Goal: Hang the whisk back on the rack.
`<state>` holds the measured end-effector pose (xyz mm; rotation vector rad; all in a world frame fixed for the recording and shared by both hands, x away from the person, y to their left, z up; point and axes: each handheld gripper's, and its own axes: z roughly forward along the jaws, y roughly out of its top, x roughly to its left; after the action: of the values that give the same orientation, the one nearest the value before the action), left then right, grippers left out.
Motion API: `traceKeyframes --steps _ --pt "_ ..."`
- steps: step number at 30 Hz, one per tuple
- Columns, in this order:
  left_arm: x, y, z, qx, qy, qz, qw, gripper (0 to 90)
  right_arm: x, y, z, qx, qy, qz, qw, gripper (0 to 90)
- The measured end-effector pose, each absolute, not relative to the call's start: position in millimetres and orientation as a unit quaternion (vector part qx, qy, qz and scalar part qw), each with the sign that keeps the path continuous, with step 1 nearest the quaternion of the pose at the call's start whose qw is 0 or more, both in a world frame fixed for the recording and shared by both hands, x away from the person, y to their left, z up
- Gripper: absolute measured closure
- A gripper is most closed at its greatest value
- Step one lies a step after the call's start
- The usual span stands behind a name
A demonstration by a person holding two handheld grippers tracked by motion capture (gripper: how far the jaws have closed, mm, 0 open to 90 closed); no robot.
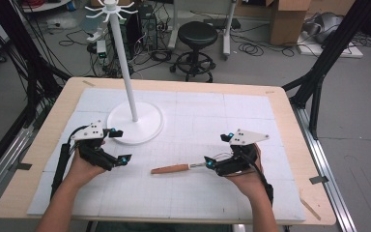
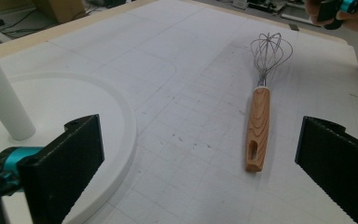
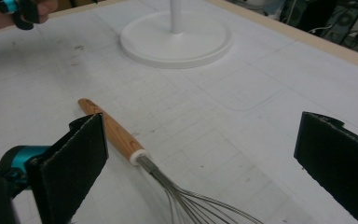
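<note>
A whisk (image 1: 171, 168) with a wooden handle lies flat on the white gridded mat (image 1: 198, 111), its wire head pointing right. My right gripper (image 1: 217, 150) hovers open over the wire head; in the right gripper view the whisk (image 3: 109, 128) runs between the two wide-apart jaws of that gripper (image 3: 200, 158). My left gripper (image 1: 121, 145) stands open left of the handle's end, holding nothing. In the left gripper view the whisk (image 2: 258, 126) lies ahead of the left gripper (image 2: 196, 163), apart from it. A white hook stand (image 1: 135, 123) rises behind the left gripper.
The stand's round base (image 2: 98, 107) lies close beside my left gripper's jaw, and its pole (image 2: 2, 102) rises at the far left. The mat covers a wooden table (image 1: 290, 125). On the floor beyond it are a black stool (image 1: 198, 36), cables and cardboard boxes (image 1: 290, 19).
</note>
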<state>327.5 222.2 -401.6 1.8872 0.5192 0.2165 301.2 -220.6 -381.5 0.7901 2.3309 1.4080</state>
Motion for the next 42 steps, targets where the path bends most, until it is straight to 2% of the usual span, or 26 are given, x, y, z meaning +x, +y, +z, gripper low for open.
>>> traceKeyframes --steps 7,19,20,29,32,39,42 --pt "325.8 221.4 -399.6 0.800 0.216 0.098 0.551 1.6 307.1 -191.9 -380.7 0.245 0.843 0.461 0.132 1.5" --pt "326.1 223.2 -398.3 0.798 0.215 0.097 0.555 1.6 318.3 -168.2 -379.3 0.224 0.873 0.421 0.108 7.4" --pt "326.0 223.4 -398.0 0.796 0.215 0.096 0.557 1.6 320.0 -163.0 -381.5 0.213 0.881 0.409 0.104 13.8" --pt "325.0 223.3 -396.9 0.795 0.210 0.095 0.561 1.7 323.0 -149.3 -384.7 0.198 0.897 0.384 0.091 16.2" --pt "324.5 223.8 -395.1 0.793 0.209 0.098 0.564 1.7 324.9 -141.4 -389.2 0.190 0.911 0.357 0.082 22.8" --pt "324.3 224.6 -394.3 0.792 0.209 0.098 0.565 1.6 325.5 -129.1 -397.8 0.177 0.927 0.322 0.072 26.7" --pt "324.6 224.4 -394.6 0.793 0.208 0.098 0.564 1.6 326.4 -123.3 -399.6 0.172 0.934 0.306 0.062 31.9"
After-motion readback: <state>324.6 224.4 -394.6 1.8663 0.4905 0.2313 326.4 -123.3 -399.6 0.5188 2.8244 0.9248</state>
